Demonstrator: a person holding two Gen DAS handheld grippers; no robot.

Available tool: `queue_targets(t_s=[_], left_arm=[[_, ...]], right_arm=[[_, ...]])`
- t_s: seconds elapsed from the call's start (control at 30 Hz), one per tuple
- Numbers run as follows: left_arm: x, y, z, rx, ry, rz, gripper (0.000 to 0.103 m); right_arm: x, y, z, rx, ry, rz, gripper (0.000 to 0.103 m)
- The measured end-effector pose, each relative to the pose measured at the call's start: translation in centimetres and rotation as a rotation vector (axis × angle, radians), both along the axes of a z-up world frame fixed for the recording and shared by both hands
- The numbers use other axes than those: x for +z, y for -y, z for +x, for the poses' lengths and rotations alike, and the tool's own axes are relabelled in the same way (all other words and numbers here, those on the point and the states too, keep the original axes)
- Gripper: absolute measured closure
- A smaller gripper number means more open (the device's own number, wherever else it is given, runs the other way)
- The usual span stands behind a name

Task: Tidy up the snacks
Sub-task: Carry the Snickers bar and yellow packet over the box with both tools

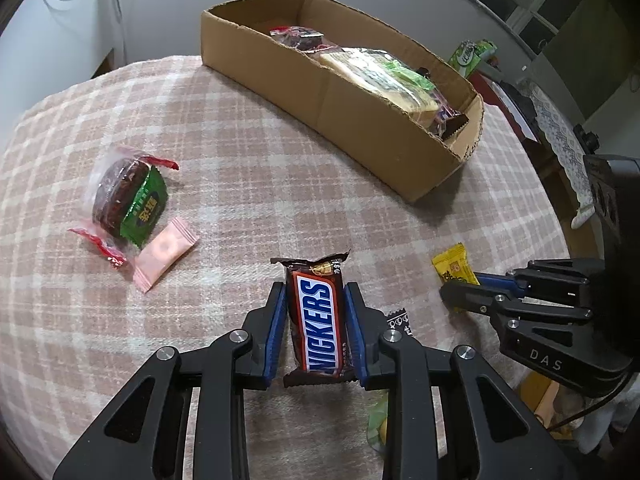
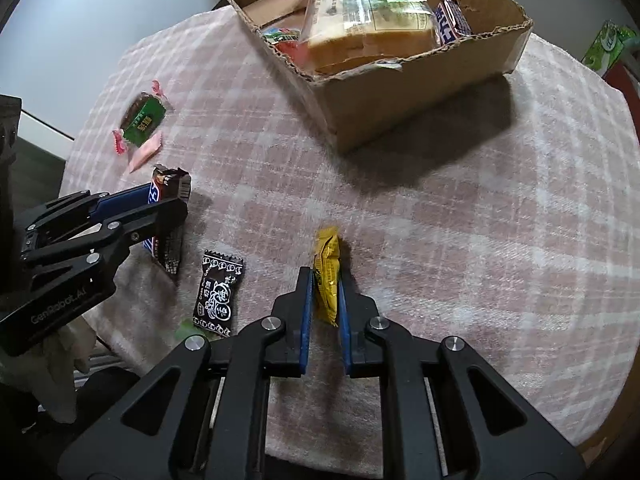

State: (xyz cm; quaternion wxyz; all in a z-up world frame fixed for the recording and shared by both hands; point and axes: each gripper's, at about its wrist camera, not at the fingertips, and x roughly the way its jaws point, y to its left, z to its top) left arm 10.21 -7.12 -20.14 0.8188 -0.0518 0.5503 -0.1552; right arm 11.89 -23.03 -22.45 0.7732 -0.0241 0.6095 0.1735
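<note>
Now my left gripper (image 1: 315,312) pinches the Snickers bar (image 1: 319,320), my right gripper (image 2: 325,300) pinches the yellow candy (image 2: 327,272) near me; the thin candy may slip before the far cardboard box (image 2: 420,92).

Glossy foil Snickers bar (image 1: 318,320), matt corrugated cardboard box (image 1: 360,120), soft woven tablecloth (image 1: 240,168).

Left gripper (image 1: 314,300) and right gripper (image 2: 325,280), fingers clamped.
</note>
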Motion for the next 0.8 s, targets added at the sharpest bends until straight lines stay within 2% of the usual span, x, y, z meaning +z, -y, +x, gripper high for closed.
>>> queue_targets(t_s=[0.27, 0.5, 0.8], left_arm=[[0.9, -0.3, 0.3, 0.02, 0.013, -0.03, 0.076], [3.1, -0.8, 1.6, 0.025, 0.055, -0.059, 0.076], [5.8, -1.1, 5.0, 0.031, 0.123, -0.064, 0.076]], right_arm=[[1.5, 0.4, 0.2, -0.023, 0.046, 0.036, 0.092], [4.7, 1.7, 1.1, -0.041, 0.112, 0.063, 0.092], [8.8, 3.2, 4.5, -0.074, 0.201, 0.079, 0.092]])
